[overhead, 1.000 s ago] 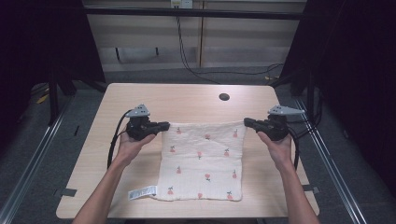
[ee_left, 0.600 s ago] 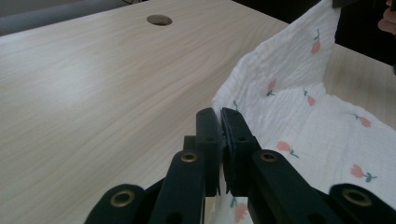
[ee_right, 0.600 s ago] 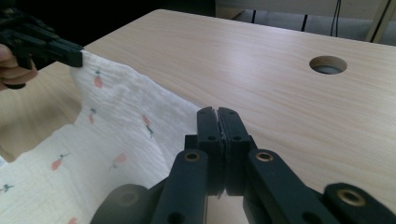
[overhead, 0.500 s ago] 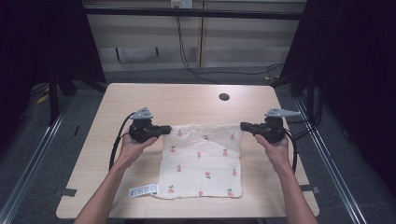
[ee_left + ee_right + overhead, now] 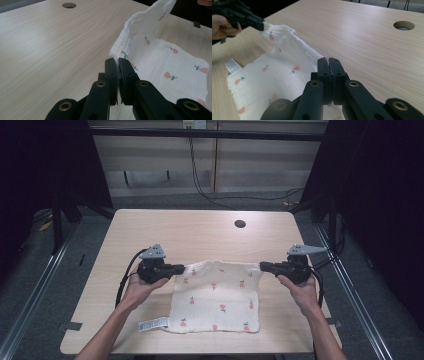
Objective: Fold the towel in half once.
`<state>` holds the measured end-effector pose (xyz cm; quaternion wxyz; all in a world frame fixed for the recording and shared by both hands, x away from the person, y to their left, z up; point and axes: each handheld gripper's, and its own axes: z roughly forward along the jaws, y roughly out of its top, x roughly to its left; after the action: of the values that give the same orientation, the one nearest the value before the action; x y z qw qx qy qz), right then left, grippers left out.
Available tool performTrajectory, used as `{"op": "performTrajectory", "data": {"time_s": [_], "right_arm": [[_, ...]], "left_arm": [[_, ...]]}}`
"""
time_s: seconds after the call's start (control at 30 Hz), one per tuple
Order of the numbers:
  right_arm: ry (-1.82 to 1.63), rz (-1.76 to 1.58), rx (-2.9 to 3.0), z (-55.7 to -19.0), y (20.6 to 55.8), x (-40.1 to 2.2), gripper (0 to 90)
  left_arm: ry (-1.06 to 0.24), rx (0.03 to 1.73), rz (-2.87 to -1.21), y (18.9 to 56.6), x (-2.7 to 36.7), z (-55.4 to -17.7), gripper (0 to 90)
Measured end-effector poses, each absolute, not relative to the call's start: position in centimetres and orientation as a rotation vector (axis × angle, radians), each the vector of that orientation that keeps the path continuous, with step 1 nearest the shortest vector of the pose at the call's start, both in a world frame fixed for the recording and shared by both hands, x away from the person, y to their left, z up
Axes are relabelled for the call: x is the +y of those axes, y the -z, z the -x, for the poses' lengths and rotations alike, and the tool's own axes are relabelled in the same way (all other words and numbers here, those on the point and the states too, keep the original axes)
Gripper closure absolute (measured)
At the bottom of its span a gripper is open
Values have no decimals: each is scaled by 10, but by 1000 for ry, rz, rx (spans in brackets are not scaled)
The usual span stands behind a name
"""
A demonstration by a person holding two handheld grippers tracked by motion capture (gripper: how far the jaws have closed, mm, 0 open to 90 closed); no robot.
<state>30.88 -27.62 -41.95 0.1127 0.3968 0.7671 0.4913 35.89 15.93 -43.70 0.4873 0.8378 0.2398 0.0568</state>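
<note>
My left gripper point(image 5: 181, 268) has its 2 jaws pressed together on the far left corner of the cloth point(image 5: 219, 296), and in the left gripper view point(image 5: 119, 65) the white fabric comes straight out from between them and stands up off the table point(image 5: 200, 232). My right gripper point(image 5: 264, 266) is clamped the same way on the far right corner (in the right gripper view point(image 5: 328, 64) the jaws meet with only a thin edge of cloth between them). So the cloth hangs between my 2 grippers, its far edge lifted and stretched from one to the other, the left gripper at its left end and the right gripper at its right end. From that raised edge the cloth slopes down toward me and lies flat on the table, its near edge close to the table's near side. It is white with small red flower prints, and a white label point(image 5: 153, 324) sticks out at its near left corner. Beyond the cloth, well apart from it, a round hole point(image 5: 240, 224) sits in the tabletop.
</note>
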Motion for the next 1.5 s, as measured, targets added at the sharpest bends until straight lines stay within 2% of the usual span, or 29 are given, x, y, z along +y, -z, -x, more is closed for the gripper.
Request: {"op": "performTrajectory", "data": {"time_s": [0.53, 0.73, 1.13, 1.5], "right_arm": [[-1400, -1101, 2340, -274, 415, -266, 886], [-1397, -1110, 2340, -264, 421, -268, 886], [-1304, -1109, 2438, -242, 443, -263, 886], [-1249, -1119, 2535, -226, 470, -261, 882]], "left_arm": [[-145, 551, -2028, 420, 179, -322, 863], [-112, 585, -2044, 435, 186, -309, 863], [-27, 536, -2113, 454, 177, -281, 859], [54, 482, -2260, 485, 168, -269, 845]]}}
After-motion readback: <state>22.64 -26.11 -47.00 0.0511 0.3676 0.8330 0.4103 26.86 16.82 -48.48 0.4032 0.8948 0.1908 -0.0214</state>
